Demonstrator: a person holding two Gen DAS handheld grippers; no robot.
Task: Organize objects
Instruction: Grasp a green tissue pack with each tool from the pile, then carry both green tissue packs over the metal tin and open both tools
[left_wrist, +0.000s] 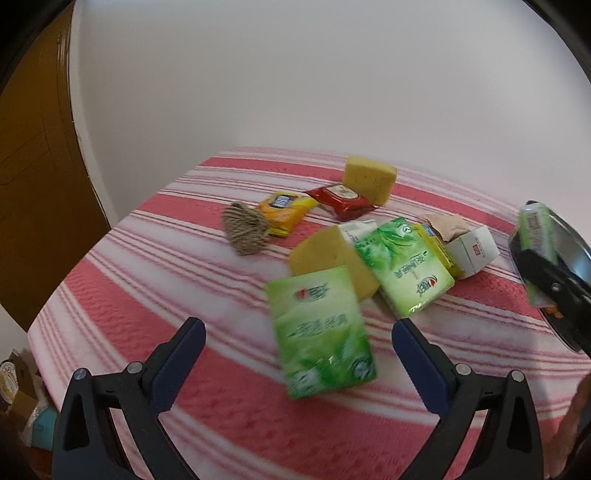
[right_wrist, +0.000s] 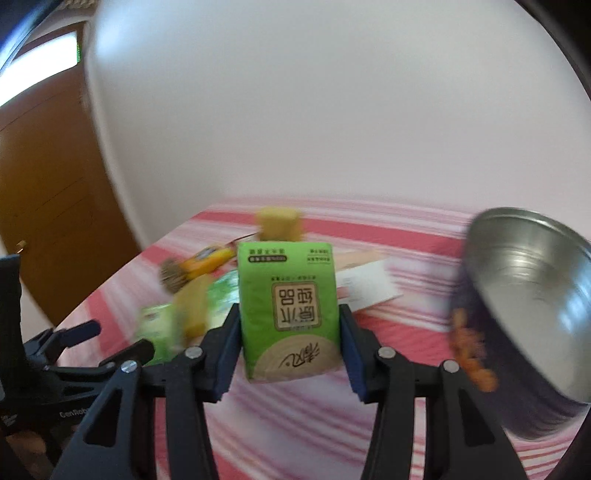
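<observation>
Held thing: a green paper-wrapped tissue pack (right_wrist: 290, 308), upright between the jaws of the right gripper (right_wrist: 290, 332), which pinch its two side faces; it is lifted off the counter.
Goal, as I judge it: the round steel bowl (right_wrist: 532, 295), tilted near the counter's right edge, just right of the held pack.
Deciding relation: the bowl's open mouth faces left toward the pack, so the move is a short carry rightward.
Left gripper (left_wrist: 295, 354): jaws spread wide, holding nothing.
Its nearest thing: a flat green plastic tissue pack (left_wrist: 321, 332), lying on the striped pink counter (left_wrist: 110, 295) between the jaws, long axis running roughly away from them.
Nearer arm for the bowl: the right.
</observation>
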